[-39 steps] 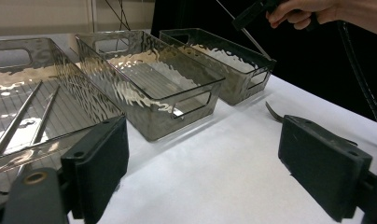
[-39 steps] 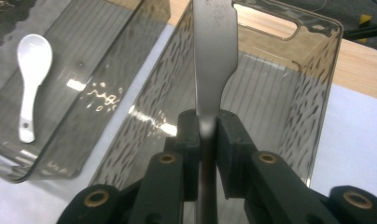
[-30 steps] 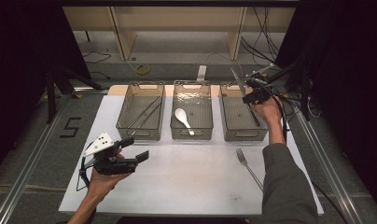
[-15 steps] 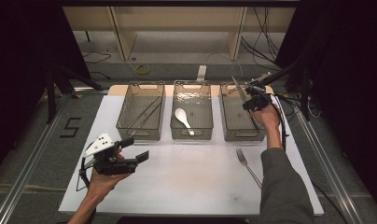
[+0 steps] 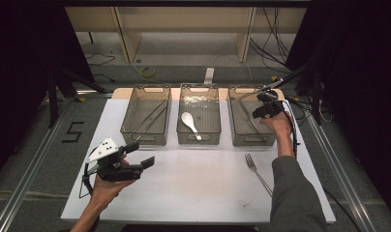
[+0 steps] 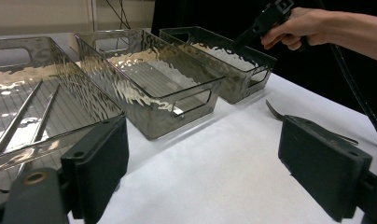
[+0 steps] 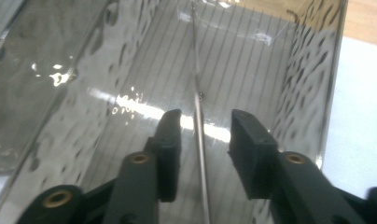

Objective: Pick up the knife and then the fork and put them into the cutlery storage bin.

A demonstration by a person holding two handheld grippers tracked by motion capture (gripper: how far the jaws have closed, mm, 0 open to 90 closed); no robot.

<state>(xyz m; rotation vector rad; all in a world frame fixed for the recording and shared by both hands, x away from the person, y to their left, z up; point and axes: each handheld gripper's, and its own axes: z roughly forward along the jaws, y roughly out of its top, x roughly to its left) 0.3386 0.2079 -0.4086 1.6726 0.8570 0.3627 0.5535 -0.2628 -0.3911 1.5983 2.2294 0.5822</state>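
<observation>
Three translucent grey bins stand in a row on the white table point(image 5: 198, 193). My right gripper point(image 7: 203, 126) hangs over the right bin point(image 5: 251, 141), pointing down into it. Its jaws have just been opening. A thin metal utensil handle point(image 7: 196, 74) runs between them, and neither pad touches it. Near the front left my left gripper point(image 5: 142, 154) is held open above the table, its wide-set jaws point(image 6: 203, 154) holding nothing. A fork point(image 5: 255, 169) lies on the table at the front right.
The left bin point(image 5: 128, 131) holds two thin chopsticks point(image 5: 150, 118). A white spoon point(image 5: 188, 121) lies in the middle bin point(image 5: 198, 141). Metal rails run along both table sides, and cables trail at the back right.
My right hand has sunk a little toward the right bin. The left hand and gripper have stayed put.
</observation>
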